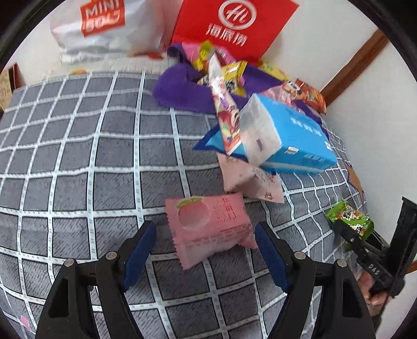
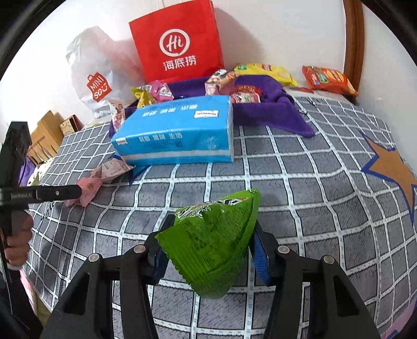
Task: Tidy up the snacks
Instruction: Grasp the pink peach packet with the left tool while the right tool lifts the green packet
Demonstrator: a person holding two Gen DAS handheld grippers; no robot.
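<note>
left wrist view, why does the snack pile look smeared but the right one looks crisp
Left wrist view: motion blur smears the snack pile and red bag; fisheye bends the checked cover. Right wrist view: sharp, glare on the green packet.

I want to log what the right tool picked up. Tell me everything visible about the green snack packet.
The green snack packet is a glossy, crinkly plastic pouch with white lettering, small print and crimped seal edges. It is puffed and creased, tilted with one sealed end pointing up and away. The right tool is shut on its sides between blue pads, above the grey checked cover. Nothing else touches it.
</note>
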